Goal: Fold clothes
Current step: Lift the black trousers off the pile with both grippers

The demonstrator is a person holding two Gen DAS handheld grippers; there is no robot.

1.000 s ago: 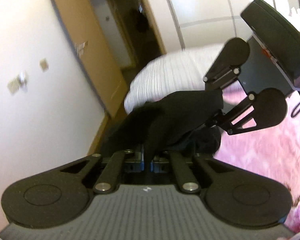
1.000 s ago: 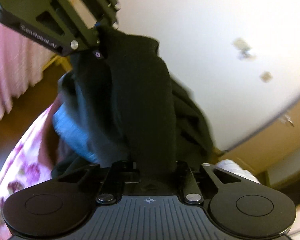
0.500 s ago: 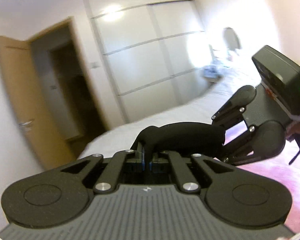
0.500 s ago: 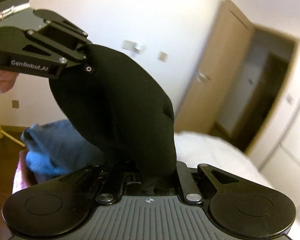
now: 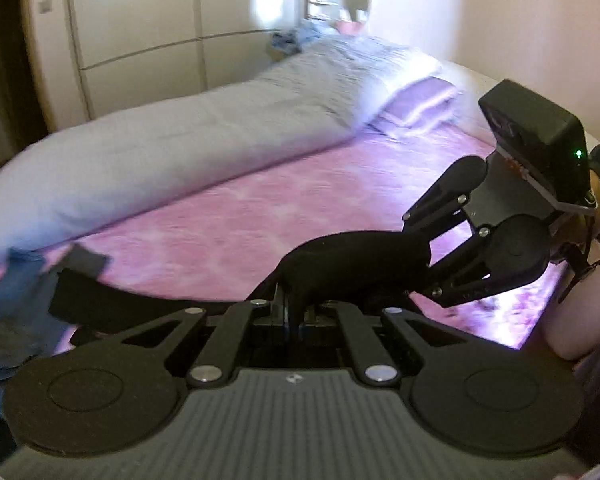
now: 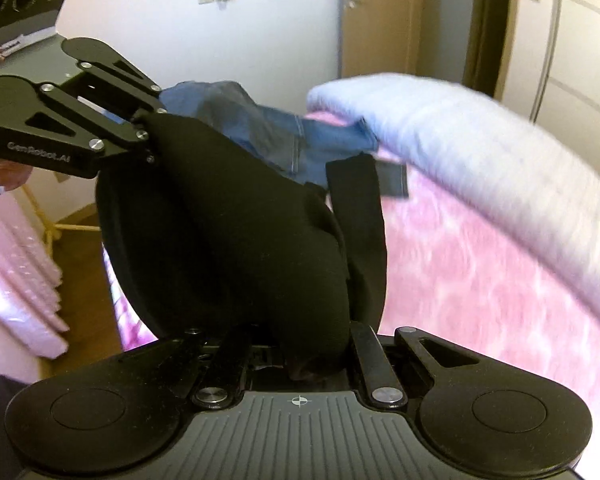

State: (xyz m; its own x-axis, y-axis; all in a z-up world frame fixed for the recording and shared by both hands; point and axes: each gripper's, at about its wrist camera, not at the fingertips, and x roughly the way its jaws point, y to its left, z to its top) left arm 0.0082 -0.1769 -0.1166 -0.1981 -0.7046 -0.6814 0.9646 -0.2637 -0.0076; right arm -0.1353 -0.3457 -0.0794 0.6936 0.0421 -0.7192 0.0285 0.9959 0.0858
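A black garment (image 5: pixel 356 264) hangs stretched between my two grippers above the pink bed sheet (image 5: pixel 260 208). My left gripper (image 5: pixel 294 310) is shut on one edge of it, at the bottom middle of the left wrist view. To its right, my right gripper (image 5: pixel 422 258) pinches the other edge. Seen from the right wrist, the black garment (image 6: pixel 228 240) billows from my right gripper (image 6: pixel 308 356) up to the left gripper (image 6: pixel 150 140). A black strip of it (image 6: pixel 360 216) trails down onto the bed.
A rolled grey-white duvet (image 5: pixel 180 140) lies along the far side of the bed, with a pillow (image 5: pixel 416 104) at its head. Blue jeans (image 6: pixel 300 140) are heaped at the bed's foot. Wardrobe doors (image 5: pixel 140 28) and a wooden door (image 6: pixel 376 16) stand behind.
Both views have swung from the wall and doorway round to the bed. The black garment has travelled with the grippers and now hangs over the pink sheet. Both grips have held.
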